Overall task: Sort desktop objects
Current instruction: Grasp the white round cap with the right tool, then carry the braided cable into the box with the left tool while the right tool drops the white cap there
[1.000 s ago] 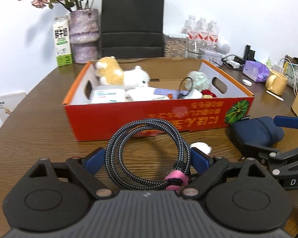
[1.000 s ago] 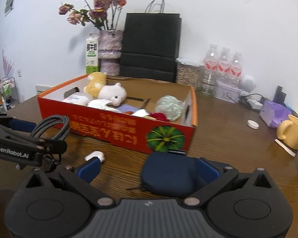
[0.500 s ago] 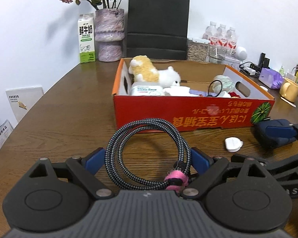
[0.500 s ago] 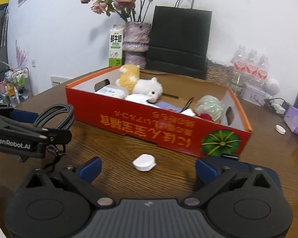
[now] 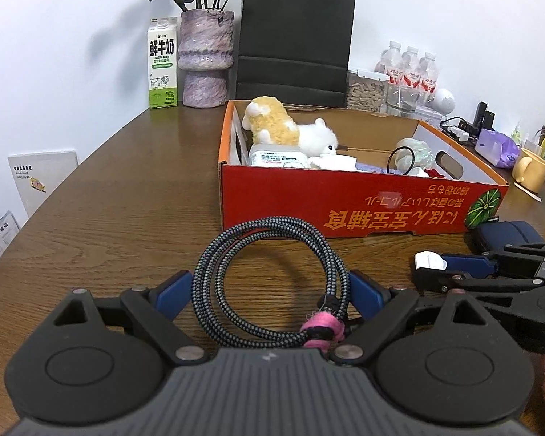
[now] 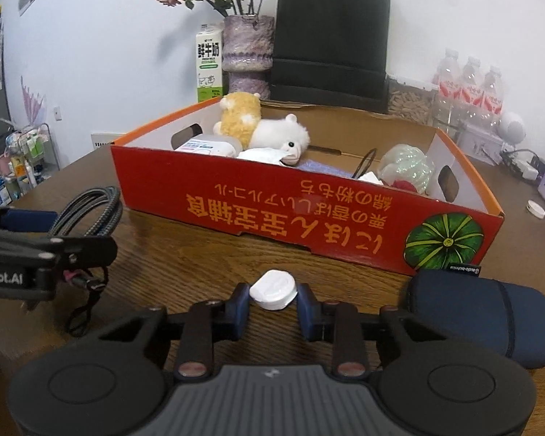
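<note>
My left gripper is shut on a coiled black-and-grey braided cable with a pink tie, held just above the wooden table in front of the red cardboard box. In the right wrist view my right gripper has its jaws closed on a small white earbud case lying on the table. A navy pouch lies to its right. The box holds plush toys, a wipes pack and other items.
Behind the box stand a milk carton, a purple vase with dried flowers, a black paper bag, water bottles and a yellow mug. A white round lid lies at the right.
My right gripper let go of the navy pouch, moved left and closed on the white earbud case. My left gripper drew back from the box, still holding the cable.
</note>
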{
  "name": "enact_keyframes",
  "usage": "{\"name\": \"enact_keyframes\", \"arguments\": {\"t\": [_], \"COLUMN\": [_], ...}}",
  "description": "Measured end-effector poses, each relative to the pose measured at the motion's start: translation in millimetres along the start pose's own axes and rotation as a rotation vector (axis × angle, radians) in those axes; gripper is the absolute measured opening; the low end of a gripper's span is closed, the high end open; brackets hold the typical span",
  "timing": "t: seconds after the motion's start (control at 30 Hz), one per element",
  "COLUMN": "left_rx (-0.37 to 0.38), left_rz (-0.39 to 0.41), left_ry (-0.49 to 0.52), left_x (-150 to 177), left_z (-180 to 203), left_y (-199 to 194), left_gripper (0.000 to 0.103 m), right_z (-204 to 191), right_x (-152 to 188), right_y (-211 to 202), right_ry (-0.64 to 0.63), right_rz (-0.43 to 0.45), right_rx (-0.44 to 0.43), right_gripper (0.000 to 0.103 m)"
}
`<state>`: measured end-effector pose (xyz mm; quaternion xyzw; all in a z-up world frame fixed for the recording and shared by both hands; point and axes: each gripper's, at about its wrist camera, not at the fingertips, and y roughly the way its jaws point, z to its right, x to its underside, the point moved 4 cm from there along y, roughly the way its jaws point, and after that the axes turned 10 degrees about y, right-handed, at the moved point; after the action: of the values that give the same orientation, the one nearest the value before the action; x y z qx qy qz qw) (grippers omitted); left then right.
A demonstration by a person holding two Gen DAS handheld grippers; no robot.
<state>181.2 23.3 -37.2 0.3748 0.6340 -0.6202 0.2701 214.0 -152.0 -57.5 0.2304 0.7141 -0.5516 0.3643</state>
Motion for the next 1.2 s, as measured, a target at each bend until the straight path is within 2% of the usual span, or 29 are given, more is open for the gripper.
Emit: {"name": "enact_keyframes", "arguments": {"t": [0.2,0.37,0.7,1.0,1.2], "left_rx": [-0.001,0.002,0.028,0.036,-0.007], "left_rz": [0.019,0.057,0.192,0.24,0.245], "left_ry": [0.005,0.021,0.038,0.007,-0.019], "left_x": [-4.0,-14.2,-72.7,-122.2,-135.3], "left_z": [3.5,9.1,29.1,41.5,42.0], "left_y": [-5.6,-16.5,-23.9,14.6,51.9], "left_gripper": [0.092,0.092,0.092,0.092,0.092], "right_z": [-1.3,0.6,13.7,41.8,59.5], "right_x": [-1.9,-12.1,-60.7,-103.3,-119.8], "right_y": [-5.5,-19.6,-48.1,-28.8,7.0], "right_ry": [0.004,0.012,0.033,0.078,0.108], "right_rz": [0.017,0.065,0.225,0.279,0.271], "right_rx": [-0.005,-0.022,-0.022,-0.004,0.007], "right_gripper": [0.027,0.027,0.027,0.027,0.027]}}
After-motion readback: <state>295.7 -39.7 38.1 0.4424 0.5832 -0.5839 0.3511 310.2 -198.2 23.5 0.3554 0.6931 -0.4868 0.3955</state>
